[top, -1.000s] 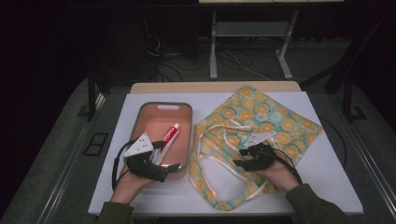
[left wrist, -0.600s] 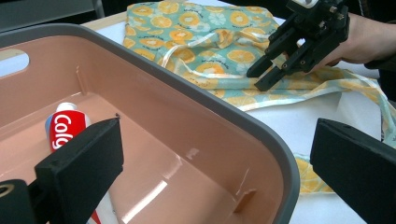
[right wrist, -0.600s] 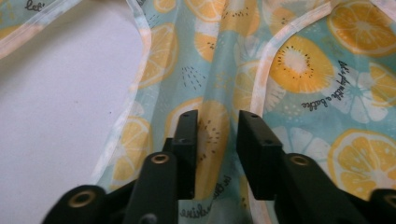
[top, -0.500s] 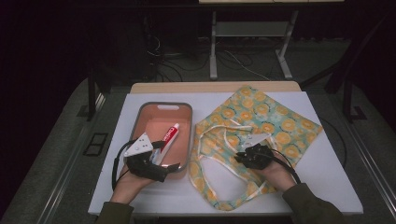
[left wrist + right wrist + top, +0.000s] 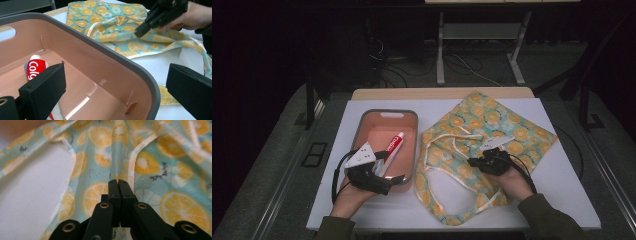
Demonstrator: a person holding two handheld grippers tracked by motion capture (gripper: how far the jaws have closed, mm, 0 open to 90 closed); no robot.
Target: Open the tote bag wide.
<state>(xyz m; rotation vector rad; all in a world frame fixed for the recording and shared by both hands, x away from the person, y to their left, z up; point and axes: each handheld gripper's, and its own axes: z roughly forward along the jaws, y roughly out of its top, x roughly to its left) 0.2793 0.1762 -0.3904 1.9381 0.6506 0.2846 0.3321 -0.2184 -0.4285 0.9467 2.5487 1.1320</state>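
Observation:
A pink tub with a grey rim (image 5: 411, 116) stands left of centre and holds a red and white toothpaste tube (image 5: 393, 146). My left gripper (image 5: 391, 166) is open at the tub's near right corner, and its jaws straddle the rim (image 5: 120, 60). The tube (image 5: 35, 67) lies inside, behind the left jaw. A bag of teal cloth printed with orange slices (image 5: 507, 125) lies flat to the right. My right gripper (image 5: 473, 162) rests on the bag, shut on a raised fold of the cloth (image 5: 118, 152). The left gripper view has that gripper (image 5: 160, 15) at its top right.
The white tabletop (image 5: 562, 200) has bare room to the right of the bag and along the near edge. The bag's pale handles (image 5: 452, 142) loop loosely over the cloth near the tub. Dark floor, cables and table legs lie beyond the far edge.
My right gripper has shifted only slightly on the bag. The left gripper, tub and toothpaste tube have stayed where they were.

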